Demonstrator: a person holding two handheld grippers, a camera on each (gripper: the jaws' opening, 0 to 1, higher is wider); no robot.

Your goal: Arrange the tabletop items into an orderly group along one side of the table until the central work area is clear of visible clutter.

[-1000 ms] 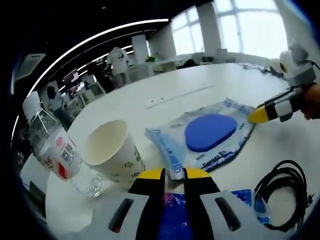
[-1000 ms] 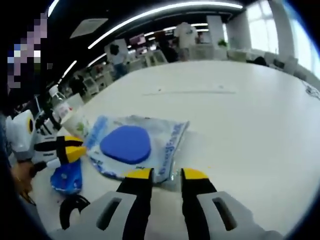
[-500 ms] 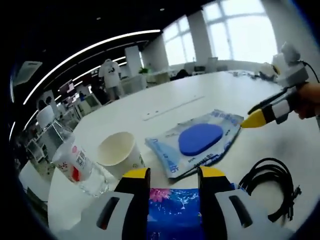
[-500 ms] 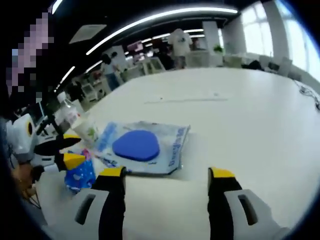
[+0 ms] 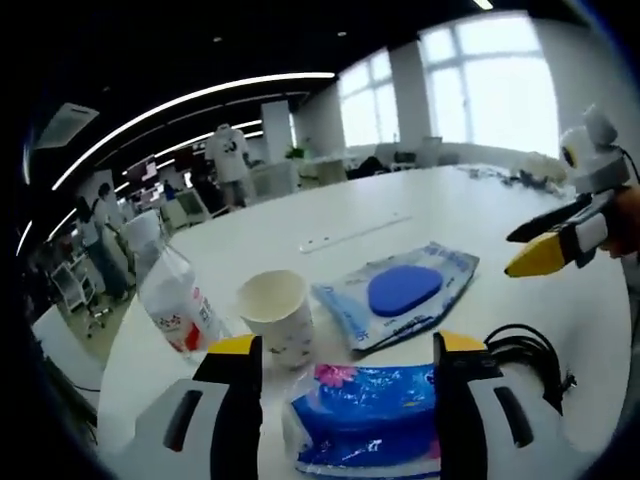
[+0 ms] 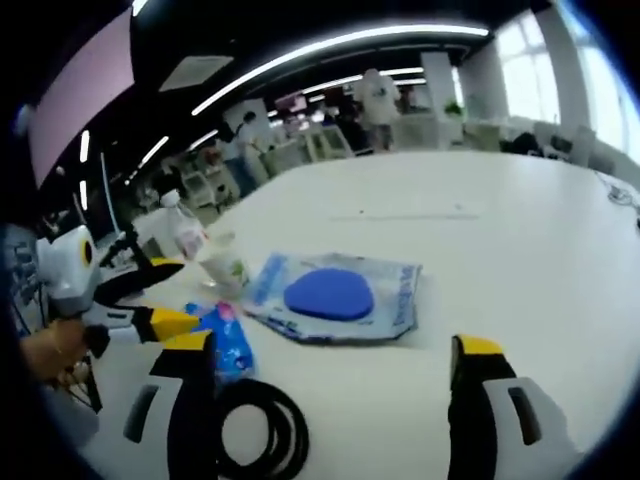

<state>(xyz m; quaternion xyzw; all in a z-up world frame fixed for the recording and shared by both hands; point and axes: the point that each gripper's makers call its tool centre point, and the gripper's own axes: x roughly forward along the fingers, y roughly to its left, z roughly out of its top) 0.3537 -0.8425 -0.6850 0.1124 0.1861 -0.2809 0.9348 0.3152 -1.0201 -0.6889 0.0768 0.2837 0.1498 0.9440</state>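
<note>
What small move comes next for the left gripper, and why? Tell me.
Probably lower the left gripper, jaws open, onto the blue flowered plastic packet lying between them and close on it. The packet lies loose on the white table, near the white paper cup, so it looks like the nearest item to grasp.

Black cable coil [image 6: 262, 432] partly hidden behind right gripper's jaw; blue packet [image 5: 368, 415] print unreadable; water bottle [image 6: 186, 231] label too small.

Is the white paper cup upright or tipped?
Upright: the white paper cup stands on its base on the white table, open mouth facing up, beside the clear plastic bottle.
</note>
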